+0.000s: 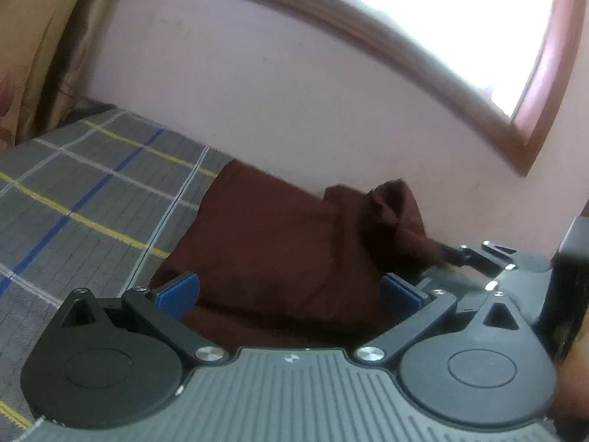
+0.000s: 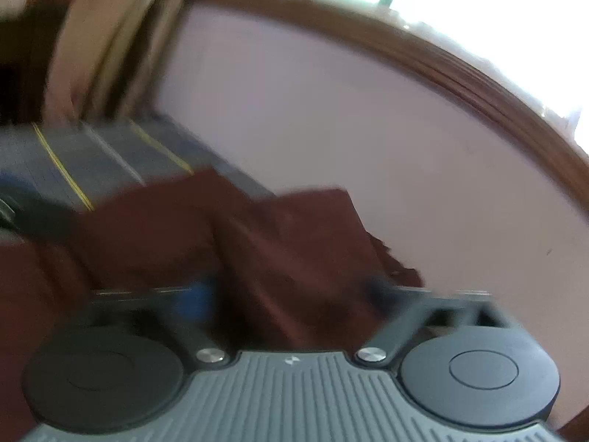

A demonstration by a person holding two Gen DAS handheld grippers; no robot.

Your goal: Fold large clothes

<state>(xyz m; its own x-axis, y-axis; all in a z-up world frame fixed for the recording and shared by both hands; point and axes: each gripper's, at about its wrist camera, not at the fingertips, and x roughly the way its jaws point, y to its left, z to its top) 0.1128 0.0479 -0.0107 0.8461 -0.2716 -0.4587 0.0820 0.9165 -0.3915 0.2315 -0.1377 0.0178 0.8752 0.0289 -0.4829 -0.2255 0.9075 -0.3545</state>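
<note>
Bed w/ a grey plaid sheet (image 1: 92, 191) shoved up against a pink wall (image 1: 257, 92), window (image 1: 460, 18) above, curtain (image 1: 40, 48) at the far end. Brown garment (image 1: 279, 243) lies on the sheet right by the wall, partly folded already imo, w/ one bunched-up bit (image 1: 394, 206) sticking up at the wall side.

Left gripper (image 1: 291, 291) has its jaws spread wide, blue pads (image 1: 180, 291) either side of the cloth's near part, not pinching anything afaict. Right gripper (image 2: 291, 294) is hard to call. Its own view is smeared w/ blur: the fingers look fairly wide apart there, cloth is in front of and between them, but whether they've actually got fabric I can't tell. From the left cam you can see its fingers poking in near that bunched bit.

Tips for this step, just my guess:
- grab an actual edge or corner, not a lump of the middle, or the fold goes wonky
- get both grips on the same layer before lifting
- flatten that raised bit first, else it gets trapped under the next fold
- keep the lift low, since the wall's close and cloth could drag against it
</note>
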